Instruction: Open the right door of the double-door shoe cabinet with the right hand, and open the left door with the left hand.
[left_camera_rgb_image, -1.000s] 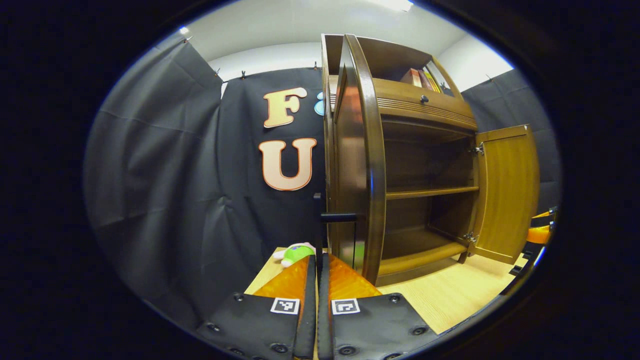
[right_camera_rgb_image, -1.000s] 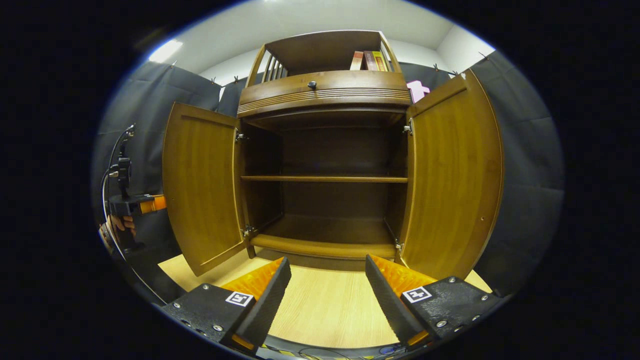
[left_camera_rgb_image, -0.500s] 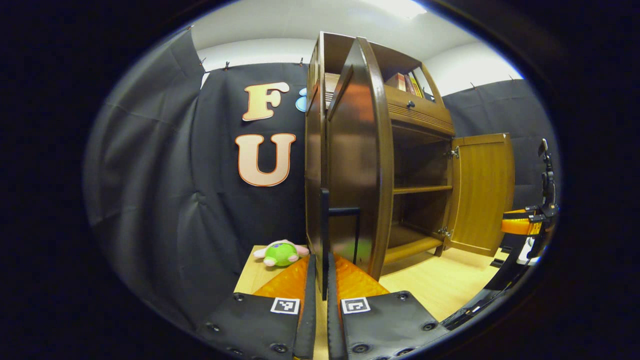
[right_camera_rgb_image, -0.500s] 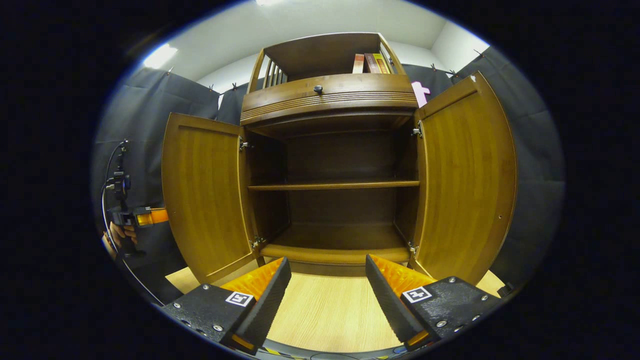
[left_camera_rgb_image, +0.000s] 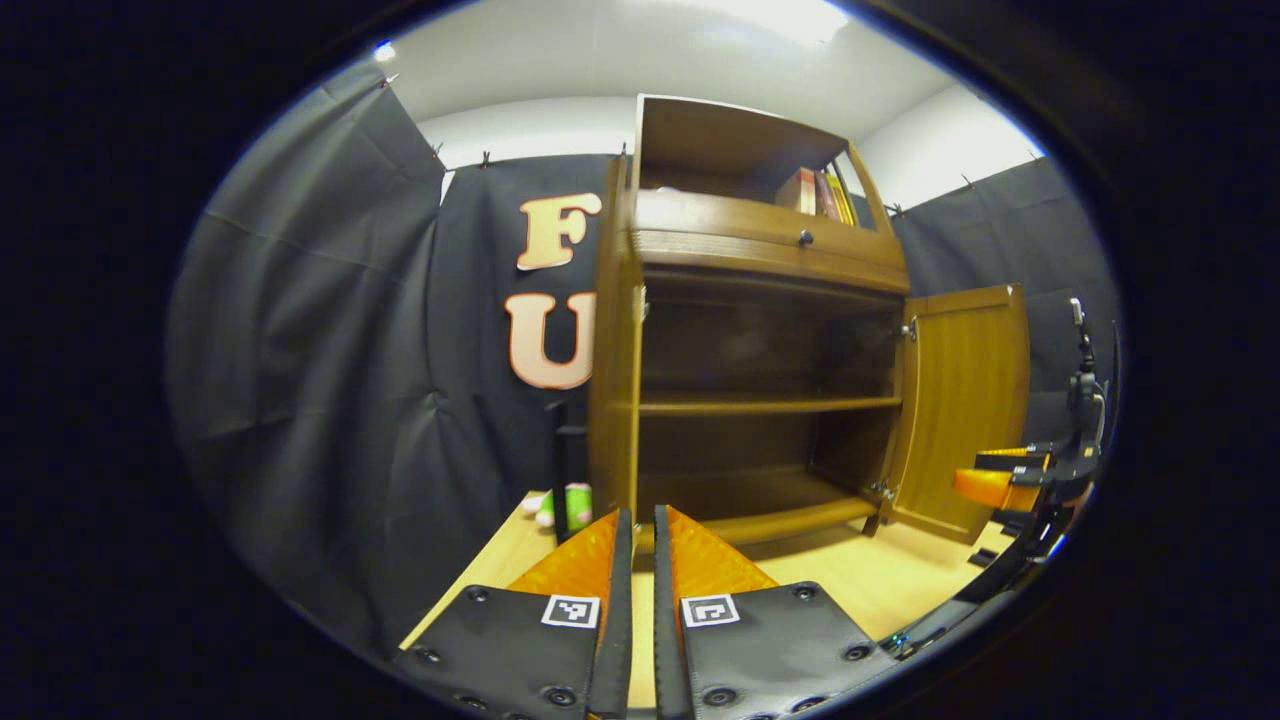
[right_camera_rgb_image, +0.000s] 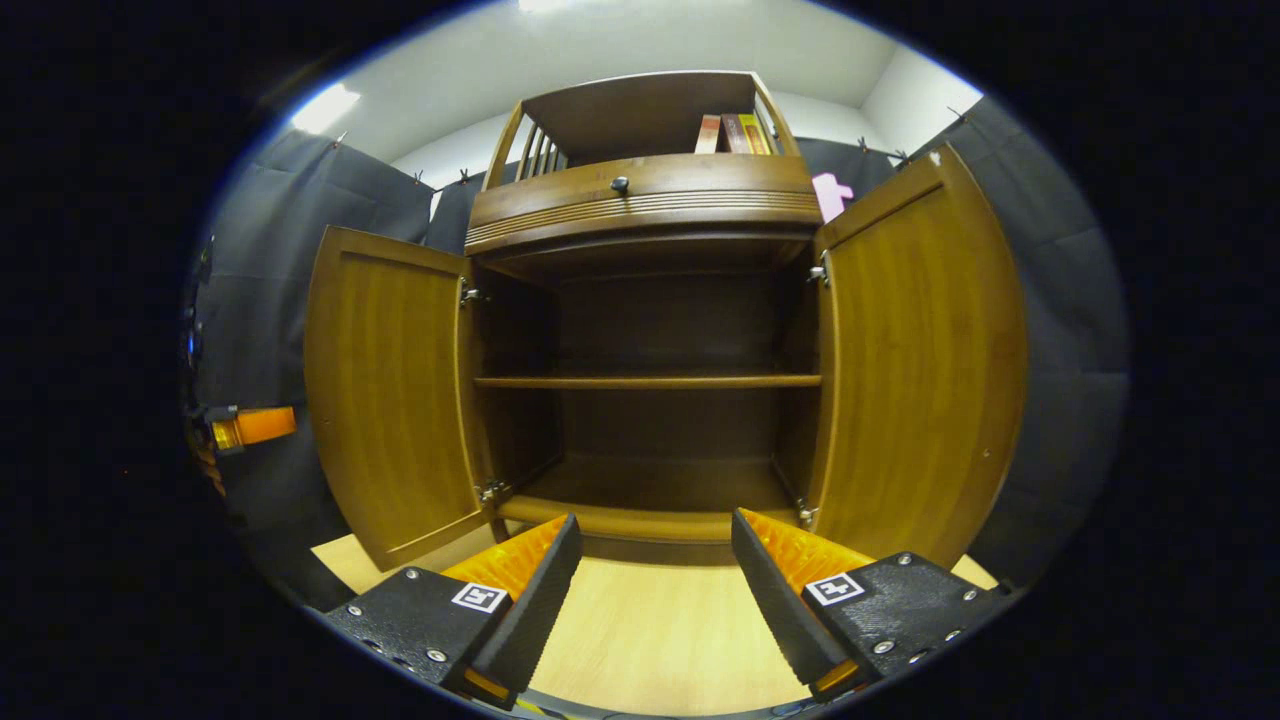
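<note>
Left gripper view: your left gripper was clenched on nothing, just before the left door, swung wide open. Your right gripper stood released before the shoe cabinet, its right door wide open too.

Booth enclosed by black cloth walls, creased, clipped along the top edge. Above them, white room wall and white ceiling; bright ceiling light at upper left in the right gripper view. Underfoot: pale wood-grain surface. Small green plush toy lies on it near the back cloth.
</note>
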